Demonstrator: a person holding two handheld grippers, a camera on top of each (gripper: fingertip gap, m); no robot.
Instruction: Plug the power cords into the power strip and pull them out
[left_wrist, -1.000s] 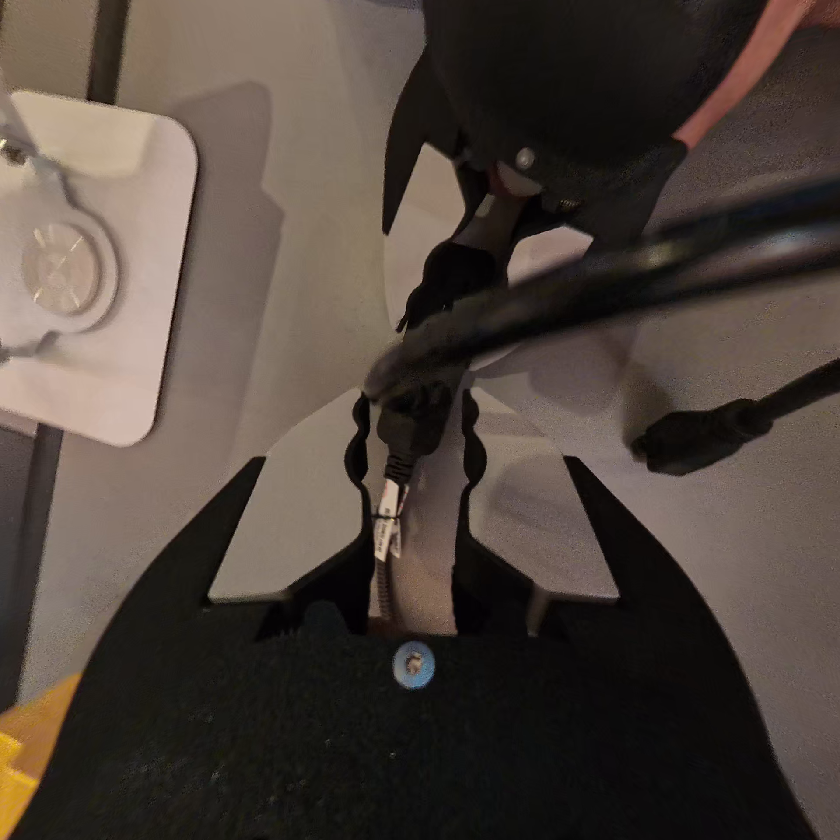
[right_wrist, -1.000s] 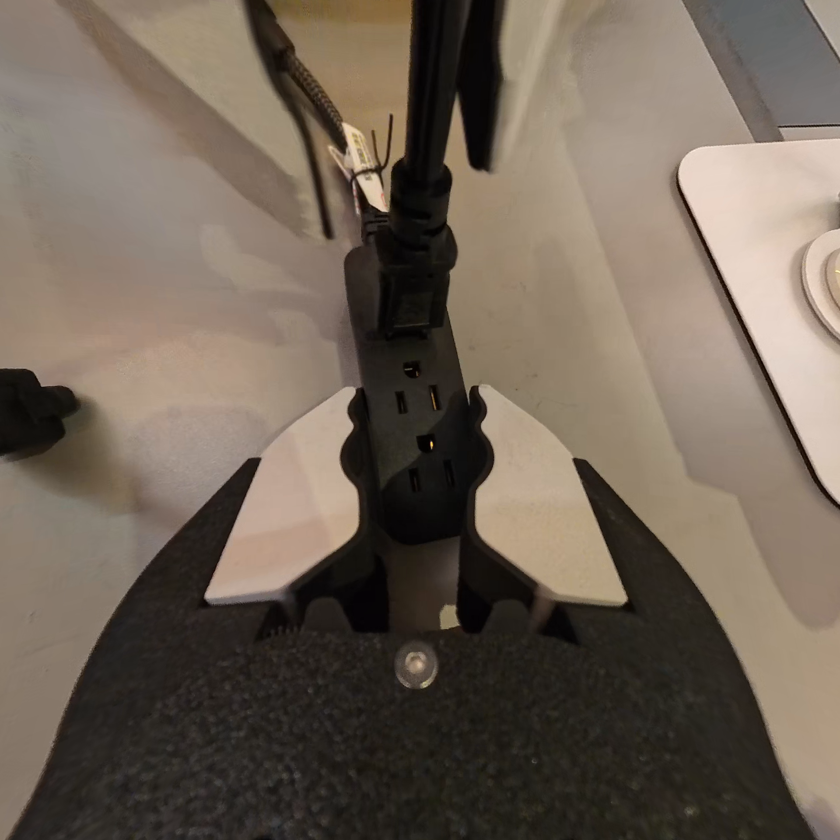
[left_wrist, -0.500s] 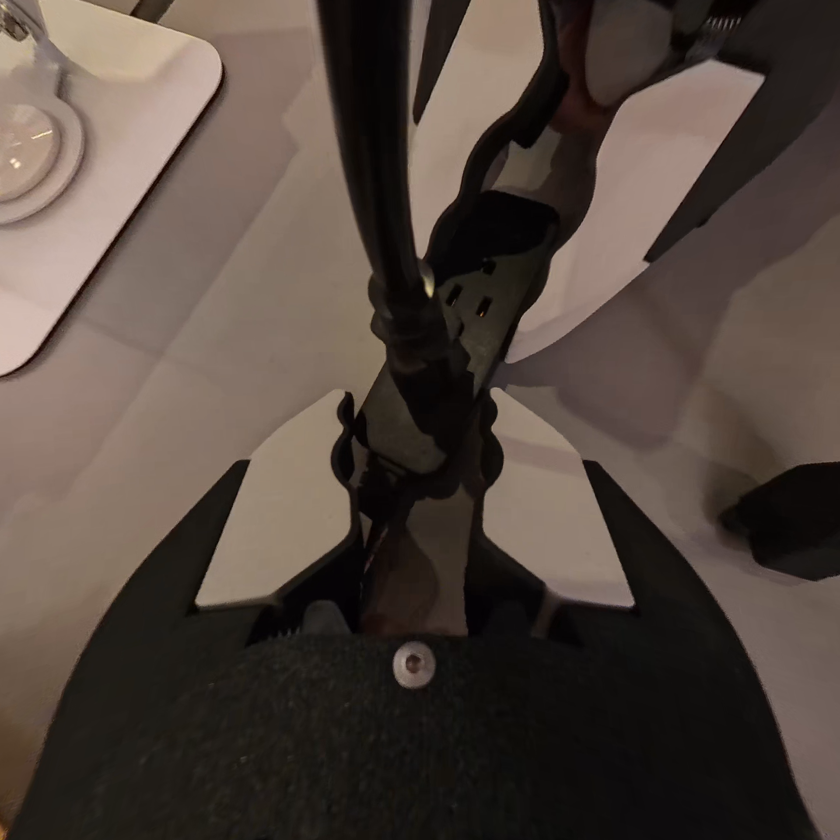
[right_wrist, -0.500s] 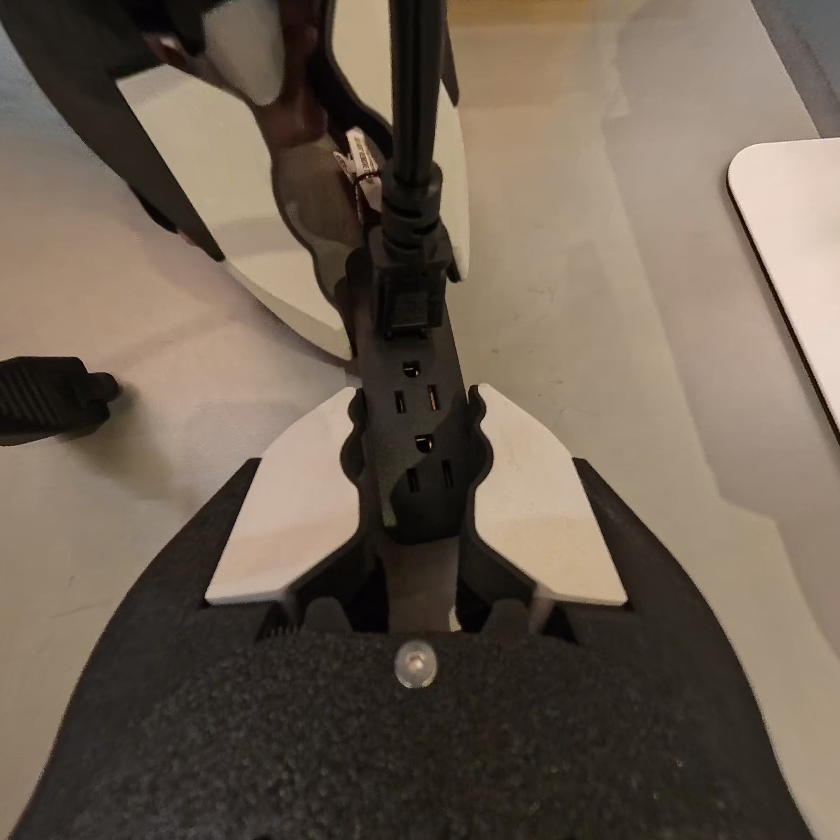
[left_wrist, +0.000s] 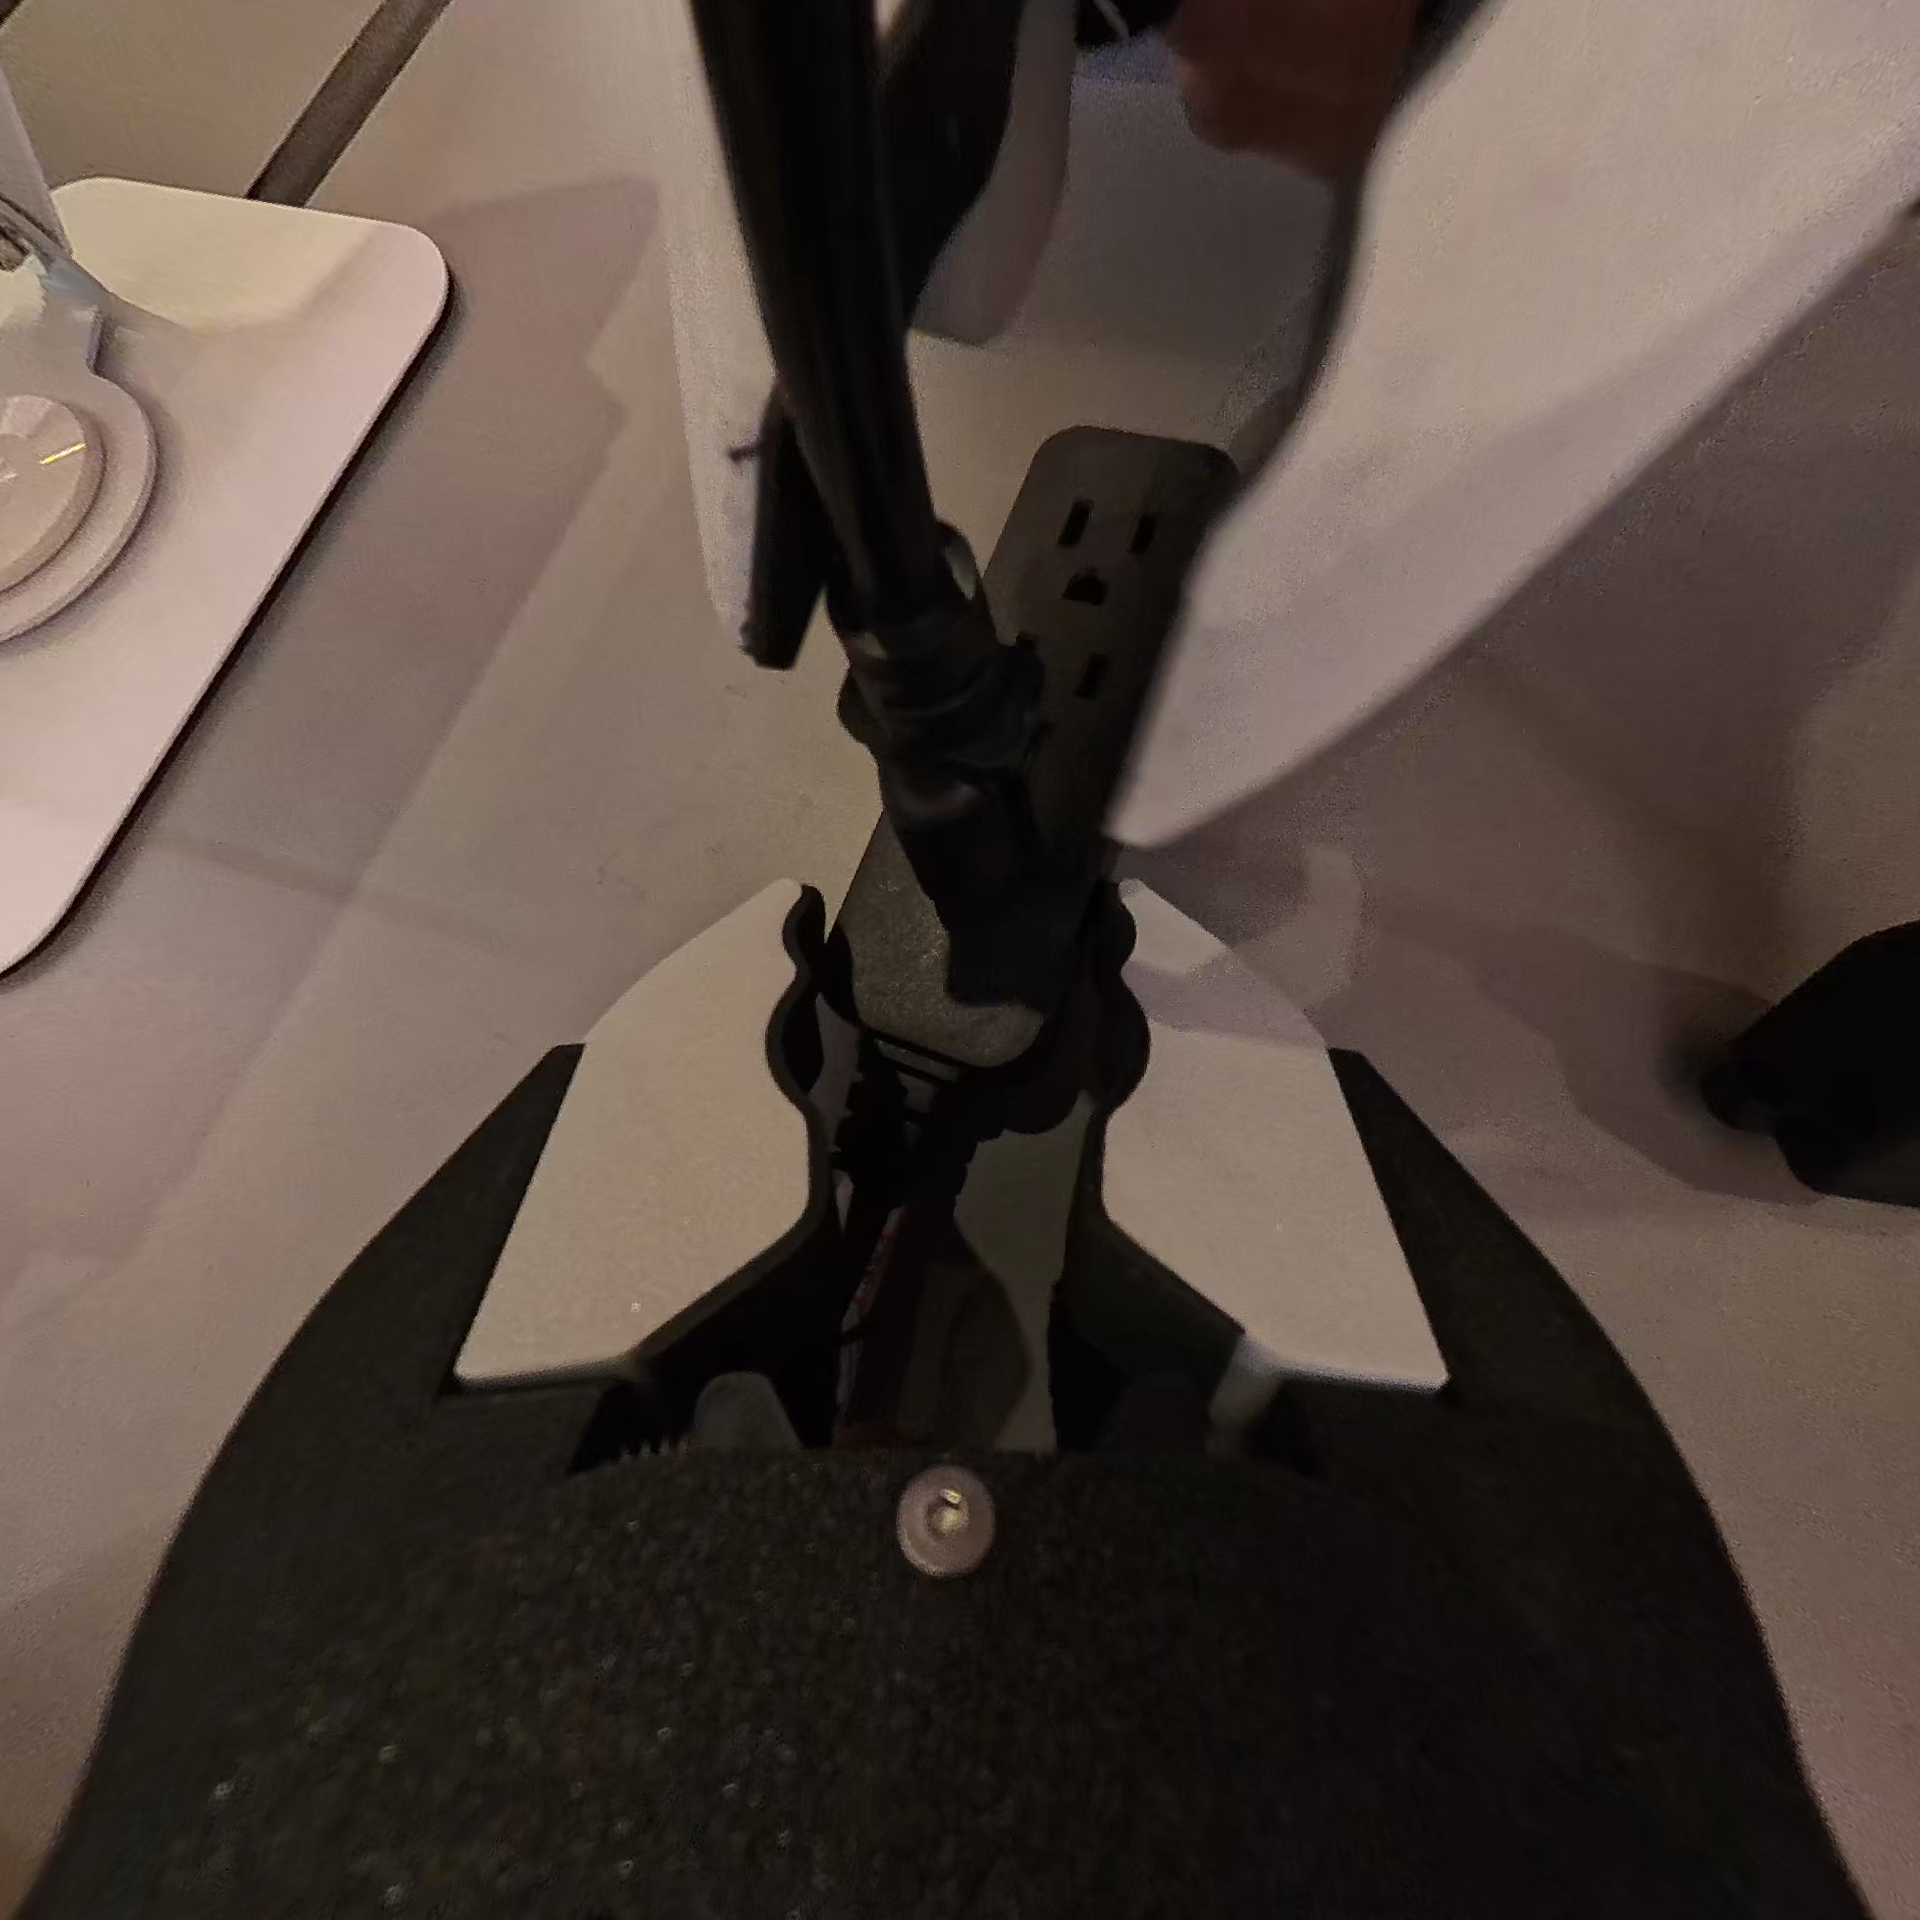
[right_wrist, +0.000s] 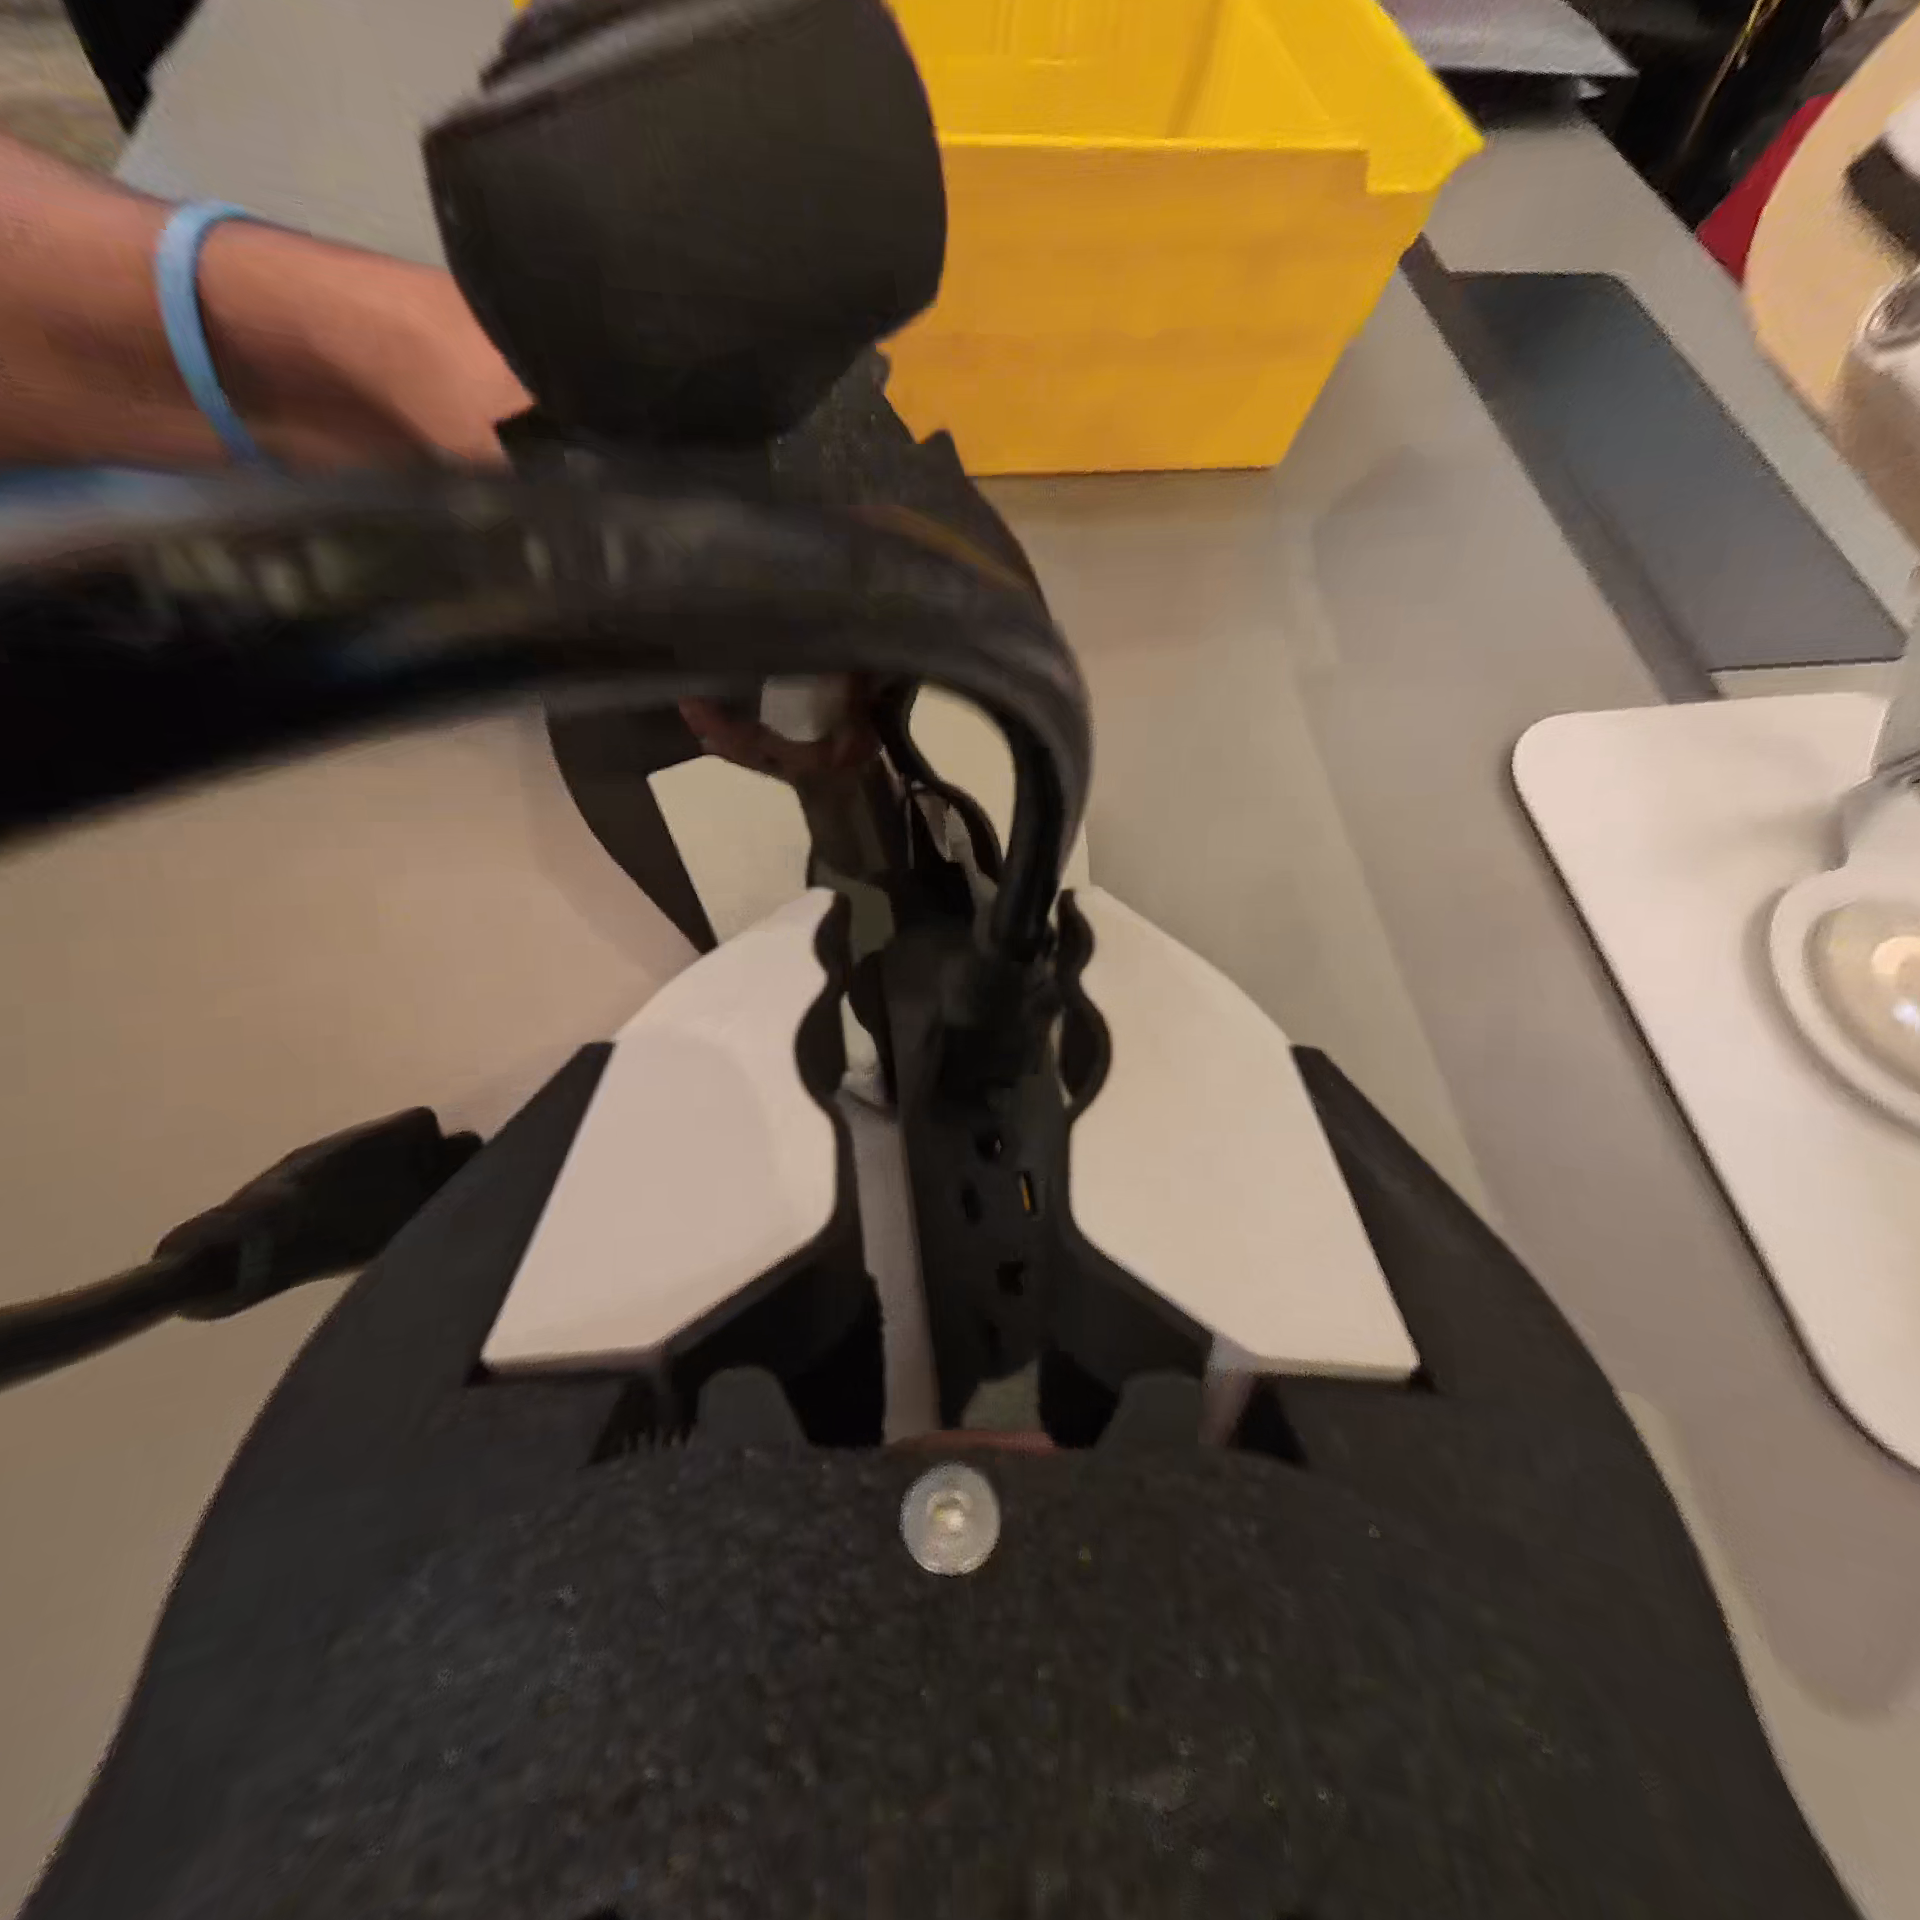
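A black power strip (left_wrist: 1101, 582) lies on the grey table, with a black plug (left_wrist: 945, 727) in the outlet nearest its cord end. The plug's thick cord (left_wrist: 821, 260) rises away. My left gripper (left_wrist: 961, 914) is shut on the strip's cord end. My right gripper (right_wrist: 951, 925) faces it from the other end, over the strip (right_wrist: 987, 1226), with its jaws closed in on the plug (right_wrist: 977, 997). Its white fingers (left_wrist: 1455, 468) stand on both sides of the plug in the left wrist view. The cord (right_wrist: 416, 603) arcs off to the left.
A second black plug (right_wrist: 301, 1205) lies loose on the table and also shows in the left wrist view (left_wrist: 1829, 1081). A yellow bin (right_wrist: 1143, 260) stands behind. A white base plate (right_wrist: 1714, 987) holding a stand is to one side. A person's arm with a blue wristband (right_wrist: 187, 322) holds the left gripper. The left gripper's tips are roughly 7 centimeters from the right gripper's.
My right gripper has slid forward along the strip from its free end to the plug and tipped up. My left gripper has closed on the strip's cord end.
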